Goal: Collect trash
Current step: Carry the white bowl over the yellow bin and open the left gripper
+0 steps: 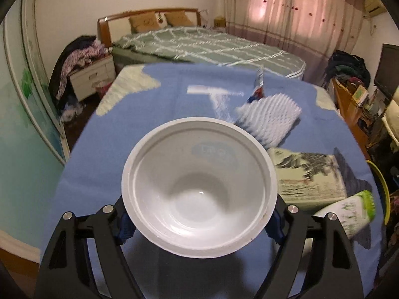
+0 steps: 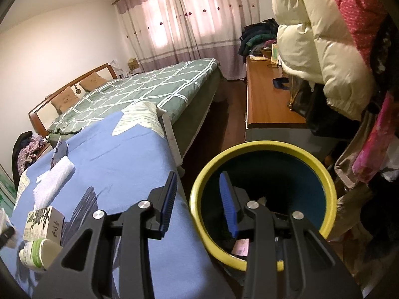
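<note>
Left wrist view: the left gripper (image 1: 199, 220) has its jaws around a white plastic bowl (image 1: 198, 189), one blue pad at each side of the bowl just under its rim. Whether the pads press the wall or only bracket it cannot be told from this view. The bowl is empty and faces the camera, over a table covered with a blue cloth (image 1: 154, 104). Beyond it on the cloth lie a white foam net sleeve (image 1: 270, 118), a small printed wrapper (image 1: 258, 89) standing at its far edge, a green-printed carton (image 1: 309, 174) and a paper cup (image 1: 354, 210) on its side. A bed and pink curtains fill the background.

Right wrist view: the right gripper (image 2: 197, 204) is empty, its jaws partly apart with nothing between them, hanging over the gap between the table edge and a yellow-rimmed bin (image 2: 261, 149). The bin stands on the floor just beside the table, with some scraps dim at its bottom. The foam sleeve, carton and cup show at the left.

The bowl looks light, thin-walled and smooth, so it would likely flex or slip under a hard squeeze. The best hold seems to be across the wall just below the stiffer rim, with gentle pressure.
</note>
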`<state>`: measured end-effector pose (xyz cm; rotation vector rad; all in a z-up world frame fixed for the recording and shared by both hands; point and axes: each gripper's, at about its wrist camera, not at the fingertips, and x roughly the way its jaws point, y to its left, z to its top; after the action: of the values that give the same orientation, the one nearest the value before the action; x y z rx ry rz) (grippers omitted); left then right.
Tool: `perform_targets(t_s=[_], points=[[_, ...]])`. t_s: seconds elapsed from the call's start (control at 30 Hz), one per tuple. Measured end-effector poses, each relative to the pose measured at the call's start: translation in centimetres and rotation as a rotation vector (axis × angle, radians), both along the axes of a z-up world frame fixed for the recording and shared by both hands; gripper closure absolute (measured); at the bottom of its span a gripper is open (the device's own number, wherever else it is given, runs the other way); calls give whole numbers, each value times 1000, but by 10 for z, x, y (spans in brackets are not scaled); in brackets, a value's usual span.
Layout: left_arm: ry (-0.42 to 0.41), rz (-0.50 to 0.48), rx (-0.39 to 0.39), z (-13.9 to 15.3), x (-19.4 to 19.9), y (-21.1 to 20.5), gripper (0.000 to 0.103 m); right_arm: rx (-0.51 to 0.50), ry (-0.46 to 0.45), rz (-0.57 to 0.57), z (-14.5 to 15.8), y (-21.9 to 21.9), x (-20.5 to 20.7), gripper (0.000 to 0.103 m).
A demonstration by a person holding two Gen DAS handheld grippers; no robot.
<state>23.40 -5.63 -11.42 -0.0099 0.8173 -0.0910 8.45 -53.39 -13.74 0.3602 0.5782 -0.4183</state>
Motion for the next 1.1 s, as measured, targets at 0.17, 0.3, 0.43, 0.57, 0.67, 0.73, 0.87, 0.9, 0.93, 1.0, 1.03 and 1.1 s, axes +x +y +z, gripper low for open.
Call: perform_targets(t_s=[0.17, 0.3, 0.43, 0.57, 0.67, 0.73, 0.87, 0.9, 0.93, 1.0, 1.03, 1.1], points=[[-55, -90, -33, 34, -12, -28, 24, -6, 10, -18, 1, -10, -18, 69], [-68, -198, -82, 52, -15, -68, 24, -13, 23, -44, 0, -24, -34, 63], [-72, -309, -104, 63, -14, -124, 24, -24, 27, -81, -1, -42, -53, 62], [-62, -417, -114, 68, -14, -187, 24, -27, 30, -114, -3, -60, -72, 58], [-33, -498, -123, 67, -17, -236, 24, -30, 31, -132, -5, -69, -84, 55], [-14, -541, -125, 65, -18, -270, 24, -35, 38, -140, -8, -74, -89, 55], [39, -602, -122, 52, -16, -326, 24, -30, 47, -160, -12, -86, -99, 54], [48, -616, -114, 47, -15, -339, 24, -23, 48, -165, -14, -89, -101, 53], [57, -636, -94, 41, -18, -358, 24, -19, 50, -169, -16, -92, -104, 53], [69, -659, -68, 30, -19, -380, 24, -10, 56, -178, -19, -98, -107, 53], [86, -674, -55, 23, -21, -397, 24, -3, 58, -181, -21, -101, -109, 53], [109, -695, -39, 10, -23, -419, 24, 0, 58, -185, -22, -106, -112, 53]])
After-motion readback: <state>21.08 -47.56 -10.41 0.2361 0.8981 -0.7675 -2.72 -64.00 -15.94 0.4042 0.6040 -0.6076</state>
